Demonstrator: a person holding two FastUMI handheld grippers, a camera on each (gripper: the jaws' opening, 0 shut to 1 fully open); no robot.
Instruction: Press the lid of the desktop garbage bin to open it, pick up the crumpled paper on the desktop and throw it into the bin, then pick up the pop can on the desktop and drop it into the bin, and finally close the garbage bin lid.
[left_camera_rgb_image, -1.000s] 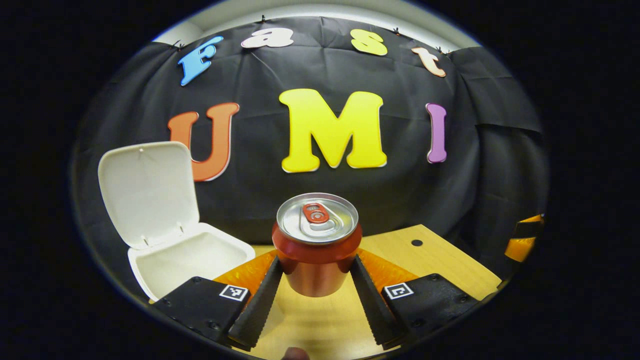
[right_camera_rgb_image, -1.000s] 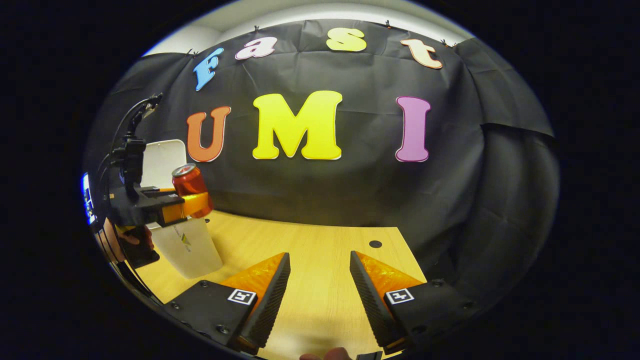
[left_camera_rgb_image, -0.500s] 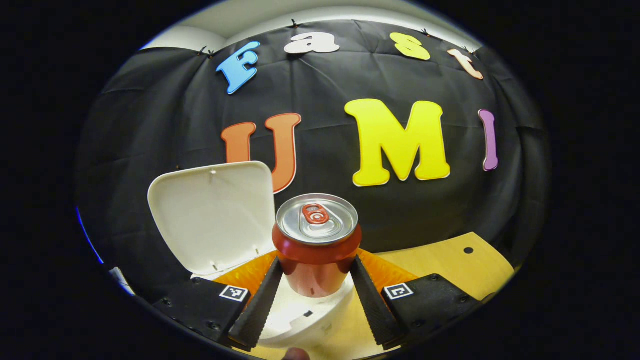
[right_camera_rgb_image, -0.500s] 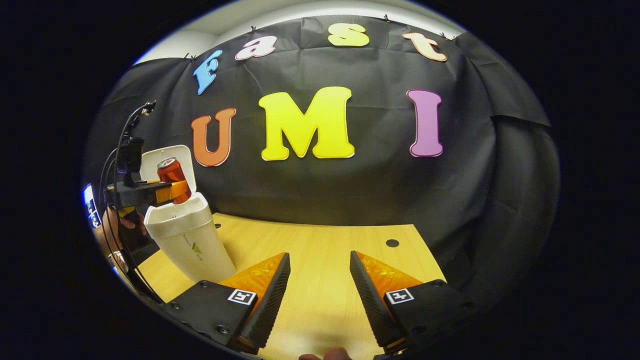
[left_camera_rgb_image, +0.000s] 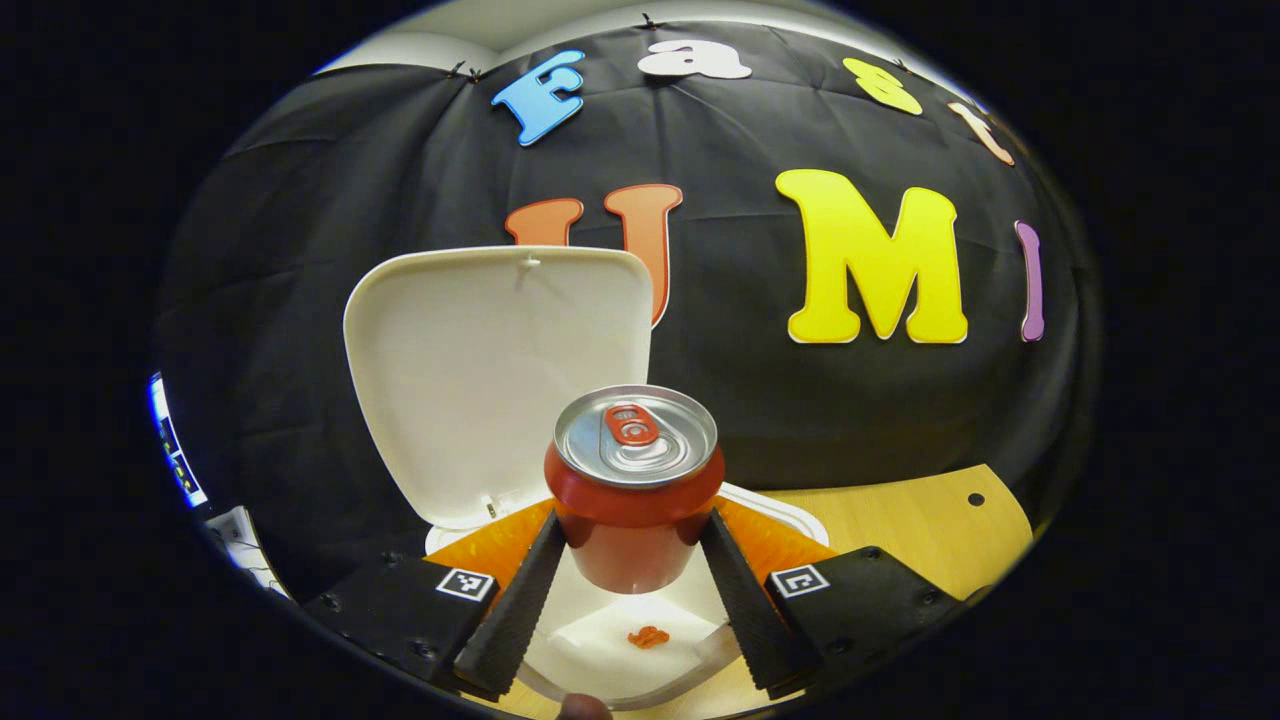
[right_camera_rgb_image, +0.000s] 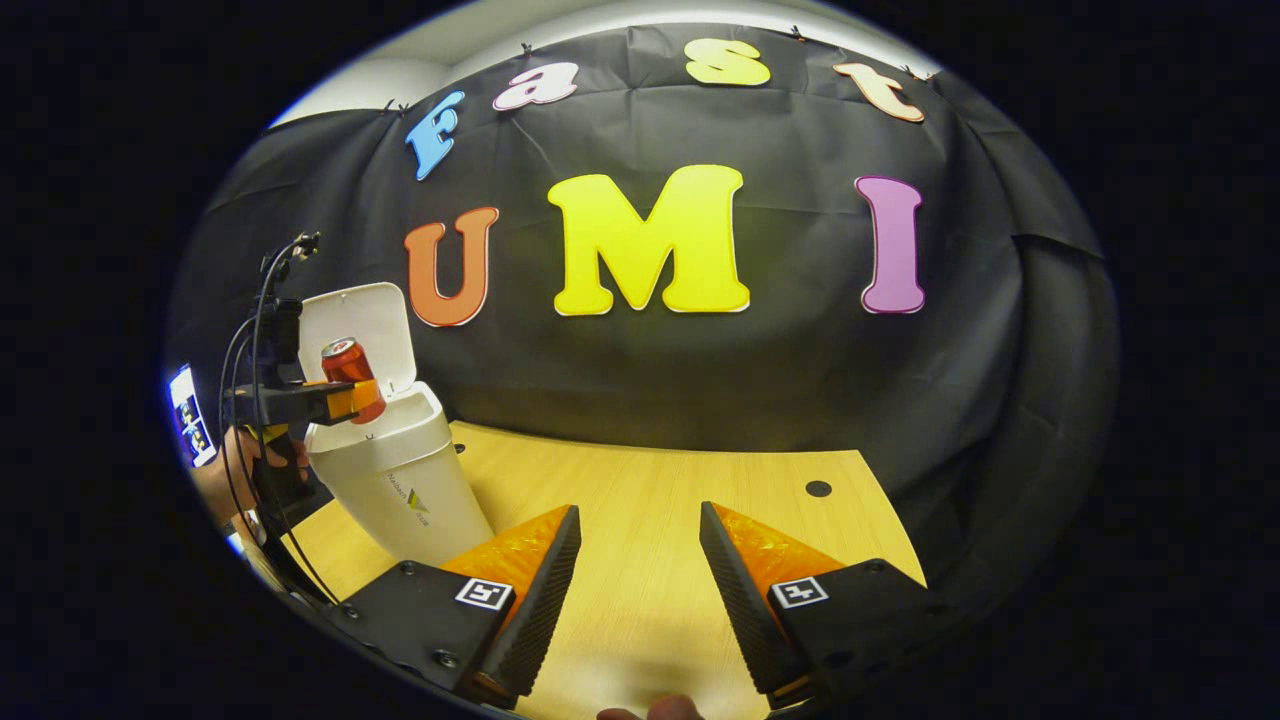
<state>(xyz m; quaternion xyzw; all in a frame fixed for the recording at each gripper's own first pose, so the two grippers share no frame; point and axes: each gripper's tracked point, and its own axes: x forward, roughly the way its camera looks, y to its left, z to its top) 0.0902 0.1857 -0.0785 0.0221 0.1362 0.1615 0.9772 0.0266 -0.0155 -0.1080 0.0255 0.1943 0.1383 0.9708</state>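
My left gripper (left_camera_rgb_image: 632, 560) is shut on a red pop can (left_camera_rgb_image: 633, 490) with a silver top, held upright directly over the open mouth of the white garbage bin (left_camera_rgb_image: 770, 500). The bin's lid (left_camera_rgb_image: 495, 370) stands raised behind the can. White crumpled paper (left_camera_rgb_image: 610, 650) lies inside the bin under the can. In the right gripper view the bin (right_camera_rgb_image: 405, 475) stands at the table's left, with the can (right_camera_rgb_image: 352, 378) held above its rim by the left gripper (right_camera_rgb_image: 345, 400) and a hand (right_camera_rgb_image: 235, 470). My right gripper (right_camera_rgb_image: 635, 570) is open over the wooden table (right_camera_rgb_image: 650, 500), holding nothing.
The table's right part has a small dark hole (right_camera_rgb_image: 818, 488) near its back edge. The black cloth wall stands close behind the bin and the table. A lit screen (right_camera_rgb_image: 190, 425) shows at the far left.
My left gripper has carried the can leftwards from beside the bin to above its open mouth. The right gripper stays open and has only turned slightly.
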